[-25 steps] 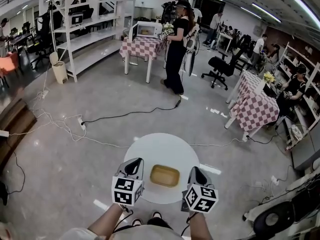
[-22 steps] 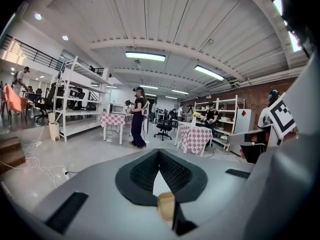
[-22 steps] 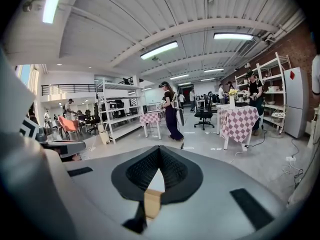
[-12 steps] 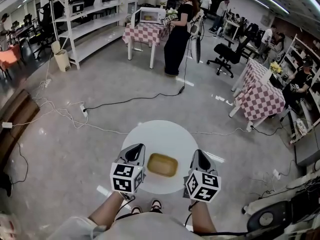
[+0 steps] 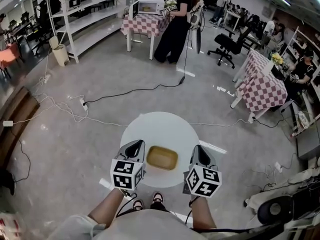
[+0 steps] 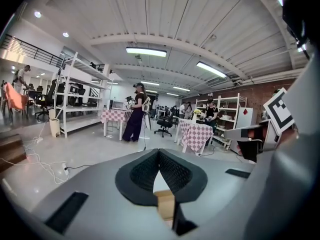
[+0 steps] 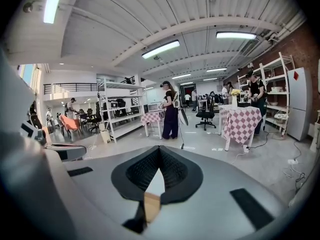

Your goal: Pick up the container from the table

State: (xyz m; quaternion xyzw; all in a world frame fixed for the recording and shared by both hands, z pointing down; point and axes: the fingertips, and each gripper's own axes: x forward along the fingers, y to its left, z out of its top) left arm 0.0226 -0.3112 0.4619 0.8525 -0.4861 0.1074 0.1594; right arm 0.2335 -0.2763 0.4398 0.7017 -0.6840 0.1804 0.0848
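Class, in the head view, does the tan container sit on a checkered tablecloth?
No, the container sits on the bare top of a plain white round table.

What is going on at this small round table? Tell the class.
A person stands over a round white table, holding a gripper in each hand. The left gripper and right gripper flank a tan container that lies on the table. Both pairs of jaws are closed on nothing, so the container has not yet been picked up.

Container (image 5: 162, 157) mid round table (image 5: 160, 126), open tabletop beyond it (far side), left gripper (image 5: 135, 145) and right gripper (image 5: 199, 150) flanking closely
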